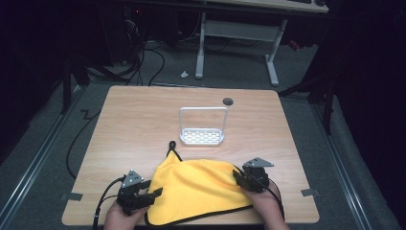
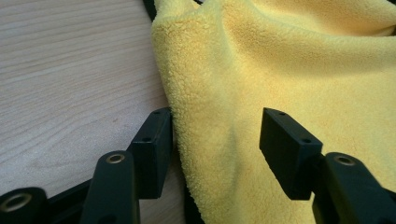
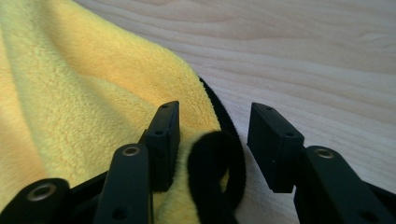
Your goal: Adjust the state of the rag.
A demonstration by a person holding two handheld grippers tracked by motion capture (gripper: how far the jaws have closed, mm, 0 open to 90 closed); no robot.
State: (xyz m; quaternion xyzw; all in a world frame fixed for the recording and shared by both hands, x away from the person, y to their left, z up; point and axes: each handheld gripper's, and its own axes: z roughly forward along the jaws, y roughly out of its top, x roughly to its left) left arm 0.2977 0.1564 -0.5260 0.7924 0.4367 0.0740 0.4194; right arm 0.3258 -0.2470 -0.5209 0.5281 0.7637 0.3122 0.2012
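Yellow cloth (image 1: 198, 189) spread on near part of wooden counter (image 1: 143, 120), black-edged, near hem overhanging counter's front edge. Far corner drawn to a point with a black loop (image 1: 172, 145); underside hidden. Left gripper (image 1: 152, 195) at cloth's left edge, jaws apart, fold of cloth between them in left gripper view, one pad touching the edge, other clear of it. Right gripper (image 1: 238, 178) at cloth's right corner, jaws apart, curled black hem (image 3: 217, 177) between them, unpinched. Forearms cut off at bottom of high view. White wire rack (image 1: 203, 125) upright beyond cloth, well apart. Dark round spot (image 1: 228, 101) near far edge, nature unclear. White desk frame (image 1: 237, 40) on floor behind.
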